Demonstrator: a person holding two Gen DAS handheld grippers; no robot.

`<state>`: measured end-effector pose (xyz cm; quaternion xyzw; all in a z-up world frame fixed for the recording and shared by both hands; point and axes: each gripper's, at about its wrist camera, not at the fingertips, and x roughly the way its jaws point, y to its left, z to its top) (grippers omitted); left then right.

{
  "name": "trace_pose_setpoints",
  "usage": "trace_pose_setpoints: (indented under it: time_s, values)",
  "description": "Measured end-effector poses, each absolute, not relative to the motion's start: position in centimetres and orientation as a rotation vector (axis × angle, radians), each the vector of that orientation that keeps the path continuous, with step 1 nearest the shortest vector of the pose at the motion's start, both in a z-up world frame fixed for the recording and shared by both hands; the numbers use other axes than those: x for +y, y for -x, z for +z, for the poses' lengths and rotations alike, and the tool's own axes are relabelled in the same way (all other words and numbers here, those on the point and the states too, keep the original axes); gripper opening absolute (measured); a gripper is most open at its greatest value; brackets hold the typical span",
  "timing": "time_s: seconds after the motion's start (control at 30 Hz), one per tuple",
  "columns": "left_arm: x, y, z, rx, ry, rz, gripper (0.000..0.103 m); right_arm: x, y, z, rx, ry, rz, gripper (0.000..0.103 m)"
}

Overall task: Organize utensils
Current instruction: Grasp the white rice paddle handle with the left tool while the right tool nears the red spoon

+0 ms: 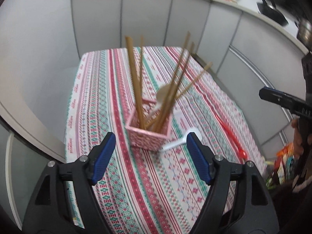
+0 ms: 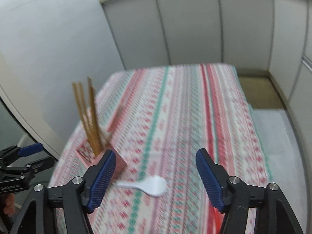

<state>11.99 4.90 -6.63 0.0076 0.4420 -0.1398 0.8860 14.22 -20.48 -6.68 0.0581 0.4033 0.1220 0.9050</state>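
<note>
1. Container: a square pink holder (image 1: 149, 134) with patterned openwork sides stands upright on the table, which is covered by a cloth (image 1: 124, 175) striped in red, green and white.
2. Contents: long tan wooden chopsticks (image 1: 136, 81) stand in the holder, fanned out and leaning against its rim in different directions. A pale spoon (image 1: 162, 95), blurred, rises from the same holder among them. I cannot count the sticks exactly.
3. Outside the holder: a white plastic rice paddle (image 2: 150, 184) lies flat on the cloth, its handle end just beside the holder's near corner and its blade pointing away from it.
4. Also outside: a red plastic utensil (image 1: 232, 136) lies along the cloth near the table's right edge in your left camera, well apart from the holder; its shape is too blurred to name.
5. Your left gripper (image 1: 151, 156): jaws stand wide with nothing between the blue ribbed pads; it hangs above the cloth, with the holder and the paddle's handle ahead between the fingertips.
6. Your right gripper (image 2: 156, 167): jaws likewise wide and empty, over the cloth, with the paddle's blade in the gap below them, untouched.
7. Surroundings: grey cabinet doors (image 2: 195, 29) stand behind the table.
</note>
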Motion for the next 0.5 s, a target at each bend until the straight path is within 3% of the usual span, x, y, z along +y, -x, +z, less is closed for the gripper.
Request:
trace_pose_setpoints:
  time_s: [0.17,0.5]
  values:
    - [2.9,-11.7,-8.2,0.971,-0.086,-0.321,0.081,-22.2,-14.3,-9.1,0.95,-0.11,0.196,0.076]
    - [-2.9,-11.4,-12.0,1.043,-0.273,-0.464,0.082,-24.9,-14.1,-13.4,1.121,-0.091,0.131,0.079]
